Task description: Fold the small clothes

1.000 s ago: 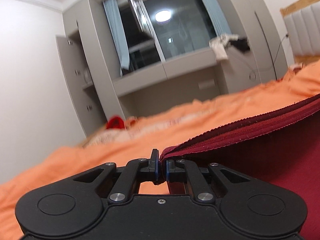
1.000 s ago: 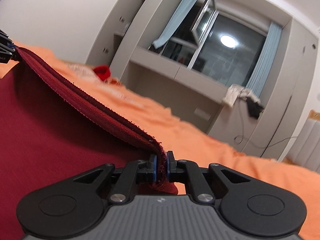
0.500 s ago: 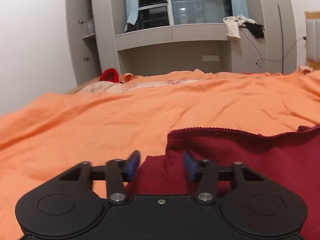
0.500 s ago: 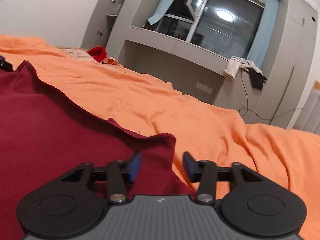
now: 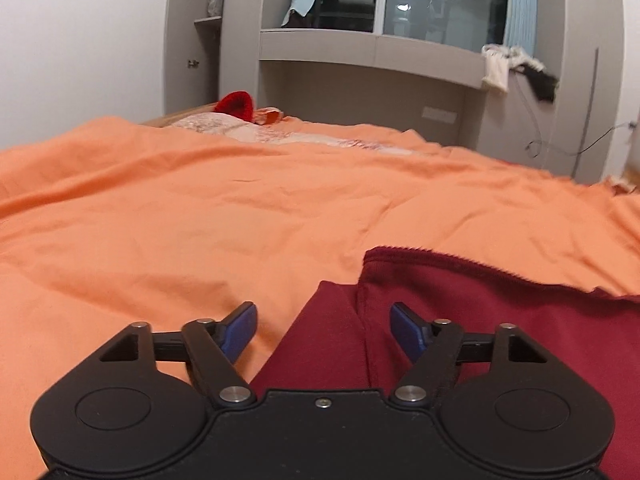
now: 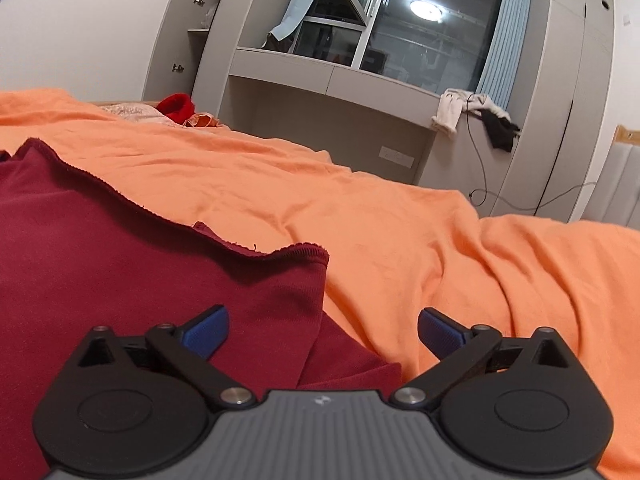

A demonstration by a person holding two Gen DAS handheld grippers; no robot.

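Note:
A dark red garment (image 5: 480, 312) lies flat on the orange bedspread (image 5: 200, 216), its folded top layer ending in a stitched hem. My left gripper (image 5: 323, 330) hovers over the garment's left corner with its jaws opening; the cloth lies under the gap and the blue pads do not press it. In the right wrist view the same garment (image 6: 120, 256) fills the lower left. My right gripper (image 6: 323, 330) stands over its right corner, jaws opening wide, with the cloth edge below the gap and nothing gripped.
A bright red item (image 5: 236, 105) and a pale patterned cloth (image 5: 224, 126) lie at the bed's far end. Behind stand grey cabinets and a window ledge (image 6: 340, 76) with clothes draped at its right end (image 6: 472, 114). Cables hang down the cabinet side.
Both grippers were shut on the garment's raised hem; they let go and spread apart. The hem dropped flat onto the garment. Both views tilted down toward the bed.

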